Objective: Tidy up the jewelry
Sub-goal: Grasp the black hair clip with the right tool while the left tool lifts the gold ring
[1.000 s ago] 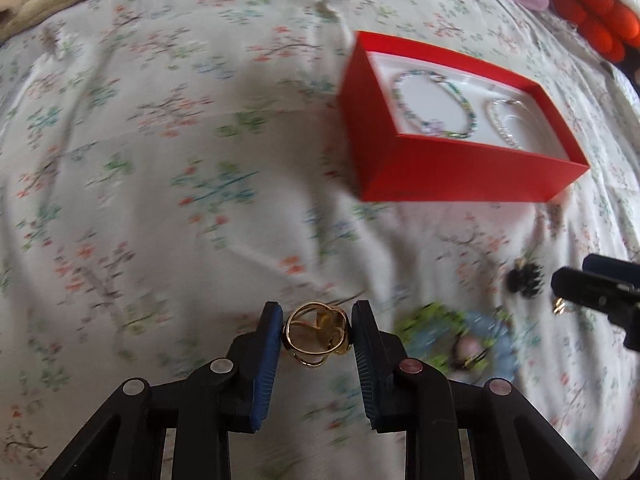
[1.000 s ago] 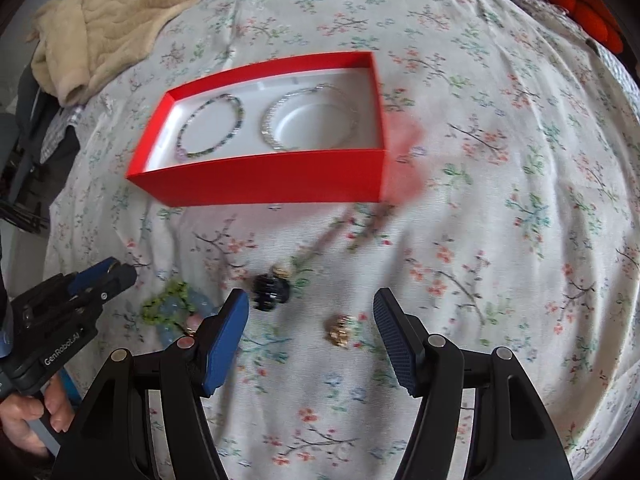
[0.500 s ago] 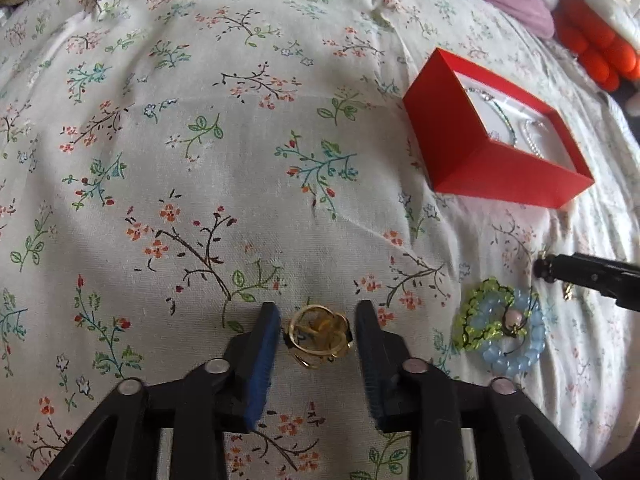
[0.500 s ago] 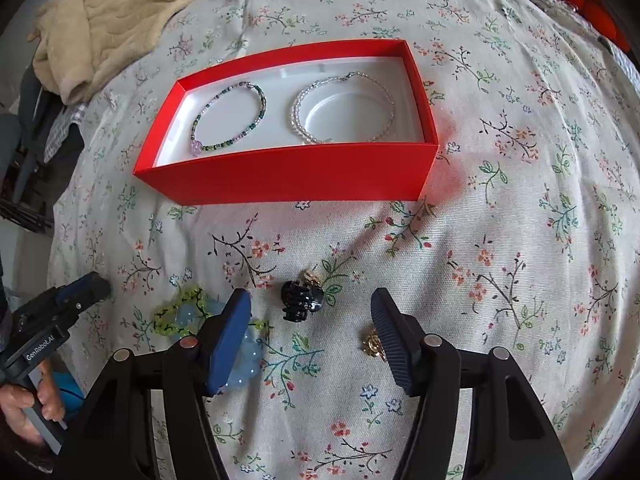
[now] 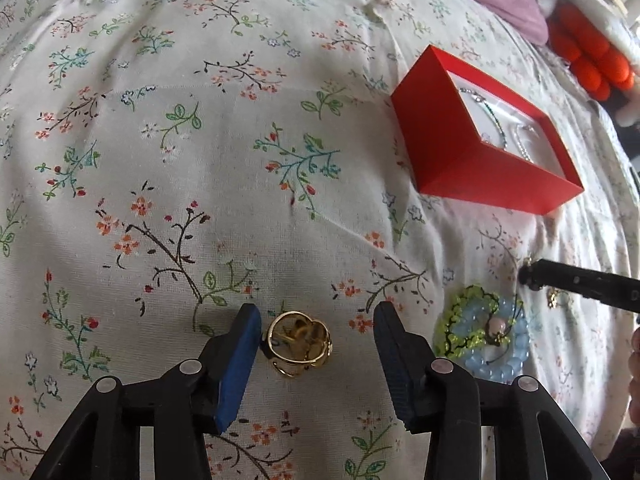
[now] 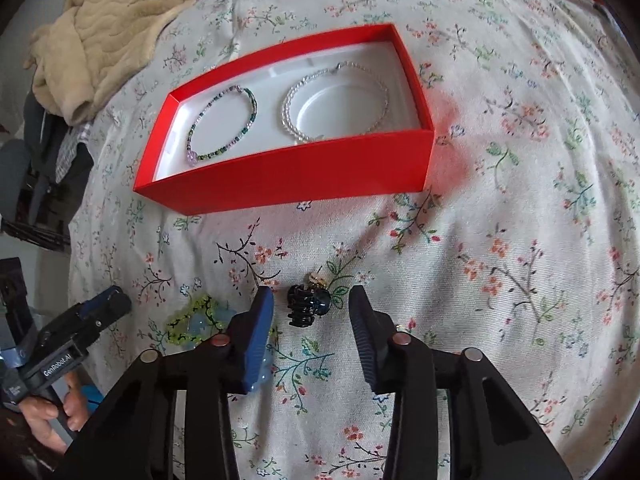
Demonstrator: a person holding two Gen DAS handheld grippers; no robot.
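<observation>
A gold ring (image 5: 298, 344) lies on the floral sheet between the fingers of my left gripper (image 5: 316, 312). Its jaws are opening; the ring rests by the left pad, well clear of the right one. A black claw clip (image 6: 306, 308) sits on the sheet between the fingers of my right gripper (image 6: 312, 296). Those jaws are closing, with a small gap on each side of the clip. The red box (image 6: 288, 176) holds a green beaded bracelet (image 6: 222, 124) and a clear beaded bracelet (image 6: 336, 100). It shows at the right in the left wrist view, red box (image 5: 472, 160).
Green and blue beaded bracelets (image 5: 484, 336) lie overlapped on the sheet between the two grippers. A small gold piece (image 6: 318, 279) lies just beyond the clip. A beige blanket (image 6: 112, 20) is heaped at the far left. A hand (image 6: 56, 412) holds the left gripper.
My left gripper swung left, away from the box, set the ring on the sheet and opened off it. My right gripper shifted over the black clip and its jaws narrowed.
</observation>
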